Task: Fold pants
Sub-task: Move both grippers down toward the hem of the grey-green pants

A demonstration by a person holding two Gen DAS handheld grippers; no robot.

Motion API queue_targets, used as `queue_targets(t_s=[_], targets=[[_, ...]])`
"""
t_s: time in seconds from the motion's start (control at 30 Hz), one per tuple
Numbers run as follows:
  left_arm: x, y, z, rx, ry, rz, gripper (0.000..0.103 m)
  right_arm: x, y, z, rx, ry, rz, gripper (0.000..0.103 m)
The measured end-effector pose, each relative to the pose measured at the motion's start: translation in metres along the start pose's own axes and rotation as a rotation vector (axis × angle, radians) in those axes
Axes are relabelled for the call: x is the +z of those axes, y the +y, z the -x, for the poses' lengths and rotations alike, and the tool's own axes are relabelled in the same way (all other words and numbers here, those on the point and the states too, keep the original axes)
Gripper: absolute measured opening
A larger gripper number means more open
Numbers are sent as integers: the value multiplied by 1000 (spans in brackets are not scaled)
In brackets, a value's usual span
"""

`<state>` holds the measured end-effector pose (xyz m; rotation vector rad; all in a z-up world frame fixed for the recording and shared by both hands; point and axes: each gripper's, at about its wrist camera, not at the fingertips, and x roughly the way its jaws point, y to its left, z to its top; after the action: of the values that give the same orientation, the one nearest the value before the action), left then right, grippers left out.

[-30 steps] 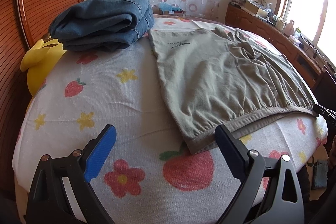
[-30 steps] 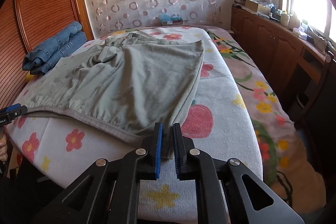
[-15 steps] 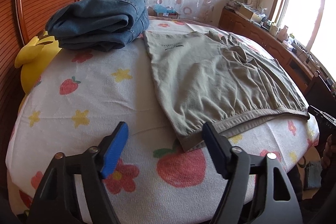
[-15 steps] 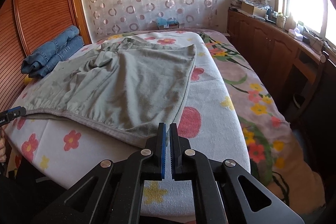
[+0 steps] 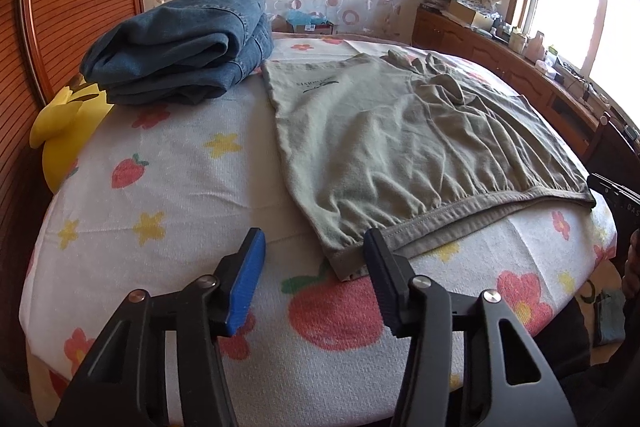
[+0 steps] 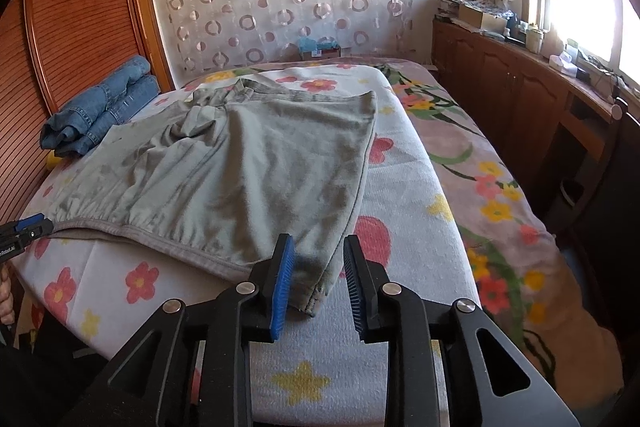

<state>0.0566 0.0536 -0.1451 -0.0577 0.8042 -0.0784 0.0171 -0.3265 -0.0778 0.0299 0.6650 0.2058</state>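
Soft, light grey-green pants (image 5: 400, 147) lie limp on the bed (image 5: 168, 195); both grippers' fingers gape, left (image 5: 316, 279) just closing, right (image 6: 318, 277) just opening, waistband corners at twelve o'clock best gripped.

Right claw (image 6: 318, 267), jaws just opening, astride waistband corner of grey pants (image 6: 248, 163) on bed (image 6: 420, 227).

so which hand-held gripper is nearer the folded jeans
Left. The left hand-held gripper sits at the waistband corner on the folded jeans side; the right hand-held gripper is at the opposite corner.
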Motion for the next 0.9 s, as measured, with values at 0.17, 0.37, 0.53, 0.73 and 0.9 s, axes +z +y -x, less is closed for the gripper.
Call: queue_targets(t_s=[0.17, 0.37, 0.53, 0.73, 0.9], targets=[[1, 0, -1, -2, 0, -5, 52, 27, -5, -6, -15, -28, 42, 29], [1, 0, -1, -3, 1, -5, 52, 75, -24, -48, 12, -7, 94, 29], [1, 0, -1, -4, -2, -7, 52, 110, -41, -105, 50, 84, 94, 29], [1, 0, -1, -9, -4, -9, 52, 127, -61, -158, 52, 156, 53, 29], [1, 0, -1, -9, -5, -11, 52, 143, -66, -181, 70, 185, 31, 29]])
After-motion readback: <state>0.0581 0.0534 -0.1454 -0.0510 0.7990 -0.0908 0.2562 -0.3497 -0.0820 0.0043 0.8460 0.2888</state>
